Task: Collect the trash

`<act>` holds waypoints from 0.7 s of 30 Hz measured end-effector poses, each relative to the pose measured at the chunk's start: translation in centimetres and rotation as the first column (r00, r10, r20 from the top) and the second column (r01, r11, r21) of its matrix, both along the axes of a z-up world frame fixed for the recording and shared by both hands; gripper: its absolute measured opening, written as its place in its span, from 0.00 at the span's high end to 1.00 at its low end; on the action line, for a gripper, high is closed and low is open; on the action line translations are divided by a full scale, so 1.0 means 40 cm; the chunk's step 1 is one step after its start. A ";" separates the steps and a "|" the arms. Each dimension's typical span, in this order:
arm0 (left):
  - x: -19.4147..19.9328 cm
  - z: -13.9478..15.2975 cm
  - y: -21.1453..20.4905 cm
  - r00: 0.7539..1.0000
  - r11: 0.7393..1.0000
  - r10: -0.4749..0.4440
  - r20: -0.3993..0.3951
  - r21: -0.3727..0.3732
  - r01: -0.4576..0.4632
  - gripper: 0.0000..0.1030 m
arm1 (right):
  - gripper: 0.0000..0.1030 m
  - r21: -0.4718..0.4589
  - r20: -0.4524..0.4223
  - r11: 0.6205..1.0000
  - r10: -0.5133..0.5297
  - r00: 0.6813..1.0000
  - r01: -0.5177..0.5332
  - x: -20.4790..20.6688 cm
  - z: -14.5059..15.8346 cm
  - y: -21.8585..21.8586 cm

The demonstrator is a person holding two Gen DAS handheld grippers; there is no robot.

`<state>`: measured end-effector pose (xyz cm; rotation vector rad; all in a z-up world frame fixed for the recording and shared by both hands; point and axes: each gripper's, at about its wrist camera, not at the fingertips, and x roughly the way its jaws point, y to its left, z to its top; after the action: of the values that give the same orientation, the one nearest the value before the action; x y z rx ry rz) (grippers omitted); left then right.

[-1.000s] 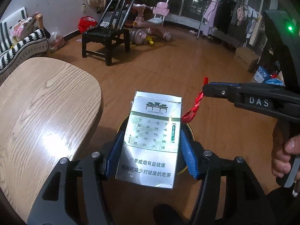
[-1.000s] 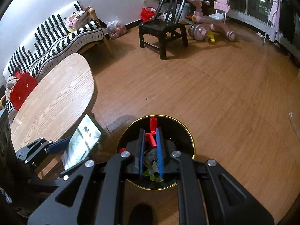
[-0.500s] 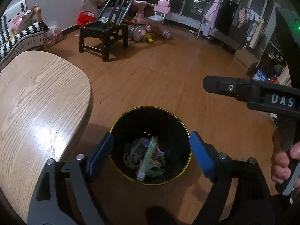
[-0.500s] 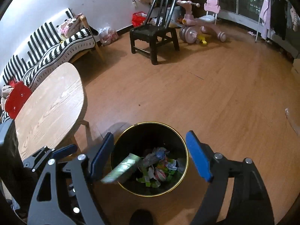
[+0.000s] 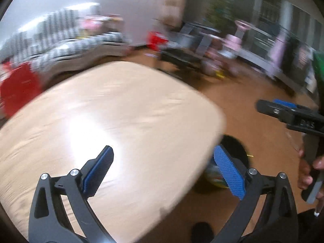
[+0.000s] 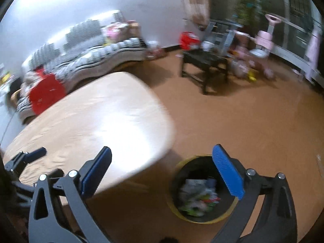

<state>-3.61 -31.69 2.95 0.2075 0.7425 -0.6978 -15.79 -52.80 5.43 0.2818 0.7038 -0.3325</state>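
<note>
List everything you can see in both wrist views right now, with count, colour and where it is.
Trash bin: one, black with yellow rim, on the floor beside the table, trash inside.
Table: one, light wood, left, nothing seen on it.
Sofa: one, black-and-white striped, by the wall.
Chair: one, black, mid-floor.
Tricycle: one, pink, by the windows.
Red bag: one, near the wall.
Left gripper: black with blue pads, jaws opening, nothing between.
Right gripper: same, opening, nothing between.
Hand: one, on the right gripper's handle.
</note>
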 end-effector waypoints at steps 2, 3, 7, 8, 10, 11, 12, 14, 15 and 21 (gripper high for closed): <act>0.026 0.013 0.143 0.991 0.991 0.130 0.036 0.024 -0.131 0.06 | 0.07 -0.004 0.002 0.996 0.087 0.996 -0.087 0.071 0.014 0.118; 0.037 0.017 0.224 0.978 0.978 0.201 0.051 0.049 -0.204 0.06 | 0.07 -0.002 0.004 0.991 0.131 0.991 -0.131 0.103 0.022 0.177; 0.057 0.033 0.451 0.921 0.917 0.383 0.067 0.094 -0.388 0.06 | 0.07 -0.003 0.004 0.959 0.284 0.959 -0.284 0.198 0.039 0.389; 0.060 0.040 0.506 0.901 0.896 0.429 0.063 0.095 -0.433 0.06 | 0.07 -0.022 -0.003 0.950 0.313 0.950 -0.313 0.214 0.039 0.436; 0.063 0.048 0.613 0.866 0.862 0.498 0.042 0.089 -0.500 0.06 | 0.07 -0.090 -0.026 0.925 0.369 0.929 -0.370 0.244 0.035 0.538; 0.060 0.051 0.659 0.848 0.844 0.528 0.038 0.082 -0.529 0.06 | 0.07 -0.106 -0.034 0.913 0.392 0.919 -0.393 0.255 0.032 0.574; 0.057 0.054 0.702 0.832 0.828 0.554 0.036 0.081 -0.555 0.06 | 0.07 -0.115 -0.043 0.902 0.414 0.909 -0.416 0.265 0.027 0.610; 0.063 0.057 0.757 0.809 0.805 0.587 0.031 0.081 -0.587 0.06 | 0.07 -0.121 -0.053 0.895 0.425 0.903 -0.429 0.279 0.019 0.657; 0.064 0.059 0.791 0.797 0.794 0.603 0.022 0.075 -0.603 0.06 | 0.07 -0.124 -0.056 0.895 0.425 0.903 -0.429 0.279 0.016 0.668; 0.081 0.070 0.871 0.777 0.774 0.628 0.045 0.073 -0.629 0.06 | 0.07 -0.113 -0.060 0.911 0.393 0.917 -0.398 0.280 -0.003 0.705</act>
<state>-0.37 3.16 5.74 0.0294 0.7650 -0.0174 -4.61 -24.58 5.32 0.0110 0.7542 0.0080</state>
